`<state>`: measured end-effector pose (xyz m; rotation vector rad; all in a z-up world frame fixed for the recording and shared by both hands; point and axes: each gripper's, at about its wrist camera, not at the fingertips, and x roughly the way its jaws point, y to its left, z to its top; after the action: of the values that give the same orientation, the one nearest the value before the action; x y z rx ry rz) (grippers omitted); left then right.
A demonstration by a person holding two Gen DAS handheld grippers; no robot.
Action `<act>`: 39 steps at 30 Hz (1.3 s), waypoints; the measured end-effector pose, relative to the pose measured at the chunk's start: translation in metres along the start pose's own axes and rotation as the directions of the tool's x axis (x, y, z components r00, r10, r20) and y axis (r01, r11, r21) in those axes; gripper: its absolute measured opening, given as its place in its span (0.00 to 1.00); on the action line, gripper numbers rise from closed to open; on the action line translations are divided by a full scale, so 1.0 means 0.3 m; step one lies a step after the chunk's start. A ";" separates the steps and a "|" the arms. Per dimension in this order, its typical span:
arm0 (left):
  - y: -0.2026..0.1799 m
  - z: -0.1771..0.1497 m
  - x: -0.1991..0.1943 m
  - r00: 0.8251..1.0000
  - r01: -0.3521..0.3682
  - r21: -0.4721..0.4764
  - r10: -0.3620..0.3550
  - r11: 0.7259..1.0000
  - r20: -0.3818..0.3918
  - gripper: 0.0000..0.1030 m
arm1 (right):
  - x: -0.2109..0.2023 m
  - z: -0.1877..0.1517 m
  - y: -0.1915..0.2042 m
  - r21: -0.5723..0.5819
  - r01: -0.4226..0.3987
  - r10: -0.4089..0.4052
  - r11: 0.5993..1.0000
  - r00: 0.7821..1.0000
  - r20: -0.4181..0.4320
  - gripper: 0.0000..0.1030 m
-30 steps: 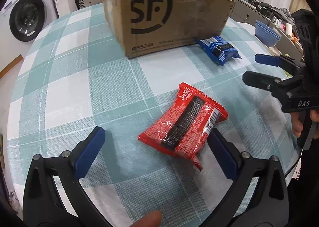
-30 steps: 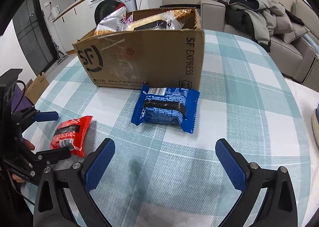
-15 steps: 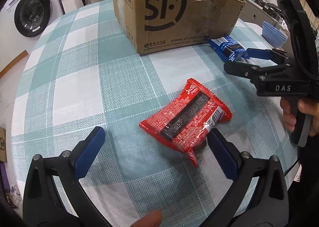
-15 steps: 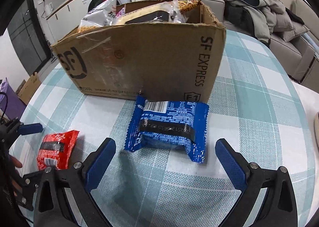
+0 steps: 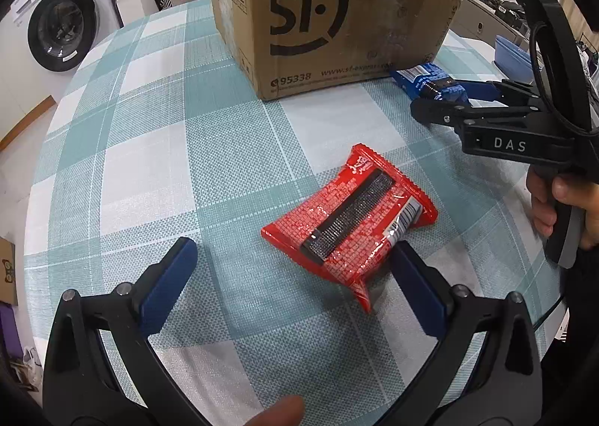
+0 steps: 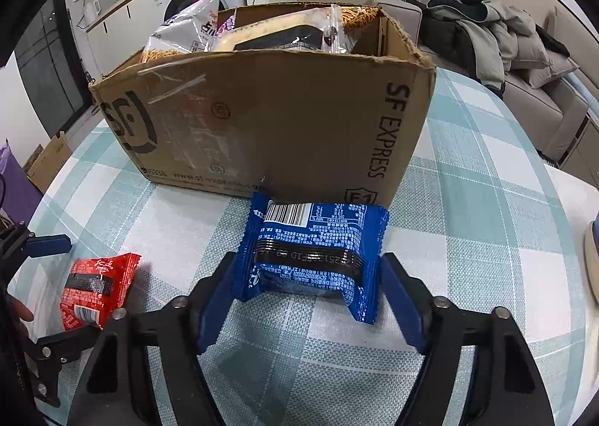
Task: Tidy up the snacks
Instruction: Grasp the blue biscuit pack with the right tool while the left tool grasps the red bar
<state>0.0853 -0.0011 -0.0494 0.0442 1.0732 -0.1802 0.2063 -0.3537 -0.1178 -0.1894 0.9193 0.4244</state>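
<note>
One table point(image 5: 142, 148). One cardboard box point(image 6: 269, 118), far side, filled with snacks. Two packets: red packet point(image 5: 352, 227) between the spread left gripper point(image 5: 295, 283); blue packet point(image 6: 314, 250), barcoded, near the box, pinched as the right gripper point(image 6: 307, 298) has just been closing.

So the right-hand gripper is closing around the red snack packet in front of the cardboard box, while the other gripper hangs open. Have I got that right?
Not quite: the right gripper has just been closing around the blue packet in front of the cardboard box, as the right wrist view shows. The red packet lies by the open left gripper.
</note>
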 end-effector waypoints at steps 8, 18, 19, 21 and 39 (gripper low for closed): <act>-0.002 -0.003 -0.001 1.000 -0.004 0.004 0.004 1.000 0.001 0.99 | -0.043 -0.035 0.025 -0.029 -0.028 0.029 0.999 0.999 0.017 0.45; -0.005 -0.003 0.001 1.000 -0.008 0.015 0.008 1.000 0.008 0.99 | -0.164 -0.119 0.032 -0.031 -0.105 0.108 0.994 0.990 0.091 0.45; -0.007 -0.003 0.001 1.000 -0.009 0.016 0.009 1.000 0.008 0.99 | -0.173 -0.124 0.029 -0.029 -0.108 0.111 0.994 0.989 0.095 0.45; -0.010 -0.002 0.002 1.000 -0.013 0.014 0.013 1.000 0.012 0.99 | -0.189 -0.129 0.032 -0.043 -0.100 0.104 0.994 0.989 0.101 0.45; -0.040 0.008 -0.030 0.990 0.086 0.024 -0.088 0.996 0.109 0.59 | -0.233 -0.135 0.030 -0.050 -0.111 0.116 0.993 0.986 0.118 0.45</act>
<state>0.0813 -0.0122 -0.0397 0.0043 0.9637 -0.2689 0.1358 -0.3783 -0.0859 -0.1495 0.8045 0.5559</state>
